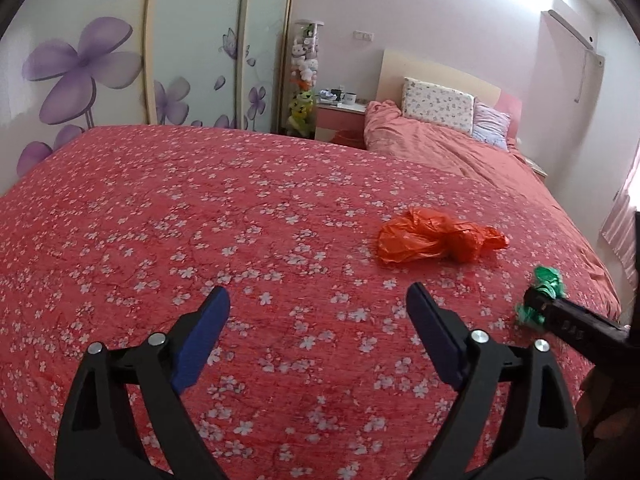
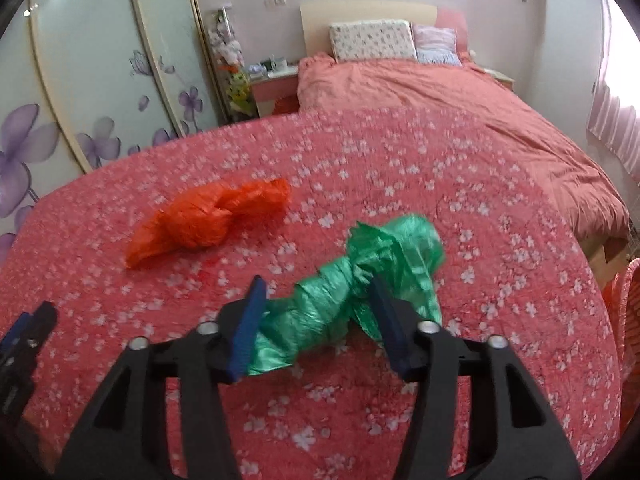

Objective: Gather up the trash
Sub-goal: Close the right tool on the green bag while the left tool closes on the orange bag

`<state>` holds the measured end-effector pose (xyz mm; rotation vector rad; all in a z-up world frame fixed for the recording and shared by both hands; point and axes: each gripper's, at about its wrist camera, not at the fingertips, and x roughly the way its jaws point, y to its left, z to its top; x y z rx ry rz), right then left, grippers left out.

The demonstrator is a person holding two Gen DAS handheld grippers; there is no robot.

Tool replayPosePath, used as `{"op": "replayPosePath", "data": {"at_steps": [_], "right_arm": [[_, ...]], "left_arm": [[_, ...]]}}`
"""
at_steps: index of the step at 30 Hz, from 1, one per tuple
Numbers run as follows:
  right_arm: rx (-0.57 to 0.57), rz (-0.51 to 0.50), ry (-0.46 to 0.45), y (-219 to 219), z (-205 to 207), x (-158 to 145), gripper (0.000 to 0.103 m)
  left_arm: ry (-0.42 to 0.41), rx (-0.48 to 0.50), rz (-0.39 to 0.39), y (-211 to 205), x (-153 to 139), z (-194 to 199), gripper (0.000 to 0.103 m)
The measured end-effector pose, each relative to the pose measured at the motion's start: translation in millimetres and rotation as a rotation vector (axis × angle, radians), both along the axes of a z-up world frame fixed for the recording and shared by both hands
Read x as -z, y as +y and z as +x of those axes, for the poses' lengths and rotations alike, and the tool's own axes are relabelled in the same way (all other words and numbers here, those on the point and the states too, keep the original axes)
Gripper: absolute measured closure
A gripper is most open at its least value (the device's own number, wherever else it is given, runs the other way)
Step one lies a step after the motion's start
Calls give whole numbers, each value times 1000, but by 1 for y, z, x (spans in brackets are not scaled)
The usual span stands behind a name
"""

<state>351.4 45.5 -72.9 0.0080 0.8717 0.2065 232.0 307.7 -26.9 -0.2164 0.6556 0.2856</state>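
Left gripper (image 1: 318, 300) hovers level, jaws spread wide; right gripper (image 2: 316, 294) angles down, jaws clasping green bag (image 2: 360, 280).

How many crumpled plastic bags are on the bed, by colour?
Orange crumpled plastic bag: 1, lying loose on the red floral bedspread.
Green crumpled plastic bag: 1, between the fingers of the right gripper.
Total: 2.
The left gripper is open and holds nothing.

L gripper (image 1: 318, 312) jaws wide apart; R gripper (image 2: 316, 304) jaws part-closed.
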Motion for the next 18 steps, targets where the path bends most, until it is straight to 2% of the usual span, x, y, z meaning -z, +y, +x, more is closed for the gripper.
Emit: {"op": "replayPosePath", "data": {"at_steps": [3,6,10,13,18], "right_arm": [[12,12,1,-13,-2,1,75],[28,7,-12,-33,-7,-1,76],[94,3,-46,-73,-15,-5,76],[140,-28,-85,-102,-24,-9,76],[171,-15,-81,-129,-27,-7,76]], "left_arm": [[2,23,-1,-6,0,5,10],[4,57,-29,-15,0,13,10],[-1,100,-10,-35,-2,29,10],[-2,138,-10,-51,-4,50,10],[28,187,-2,-75,-5,98,10]]}}
